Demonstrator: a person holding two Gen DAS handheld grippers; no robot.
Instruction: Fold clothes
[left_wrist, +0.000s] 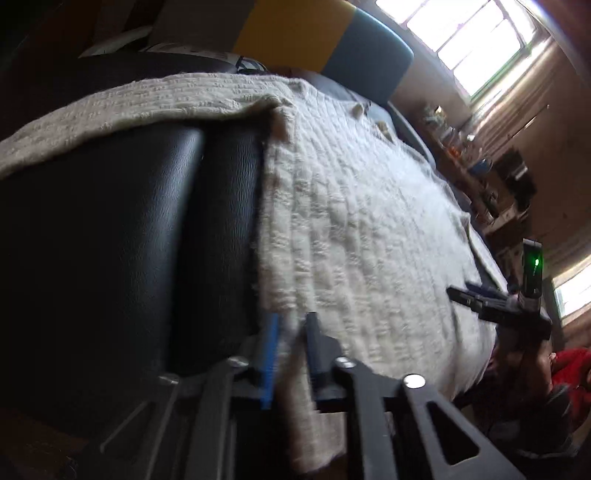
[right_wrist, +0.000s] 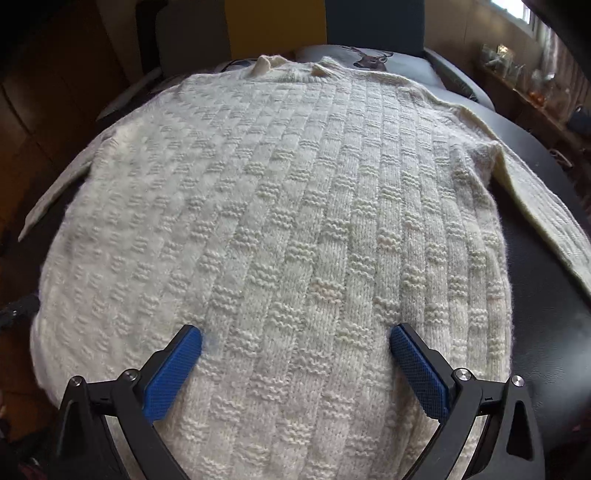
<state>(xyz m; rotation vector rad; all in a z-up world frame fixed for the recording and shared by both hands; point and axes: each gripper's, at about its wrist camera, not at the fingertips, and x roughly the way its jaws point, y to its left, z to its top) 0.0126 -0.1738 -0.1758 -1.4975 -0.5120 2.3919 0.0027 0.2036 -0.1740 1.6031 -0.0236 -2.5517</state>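
Item: one cream knitted sweater (right_wrist: 288, 221), basket-weave blocks in raised and flat squares, slightly fuzzy, laid flat on a black leather cushion (right_wrist: 546, 295). Nearest, the right gripper (right_wrist: 295, 354) sits with blue pads spread wide, the hem end of the body between and below them; the left gripper (left_wrist: 291, 339) is clamped on the sweater's side edge, a fold of knit pinched between its fingers. Beyond the right gripper the body runs to the collar (right_wrist: 269, 62); one sleeve (right_wrist: 535, 206) trails off rightward.
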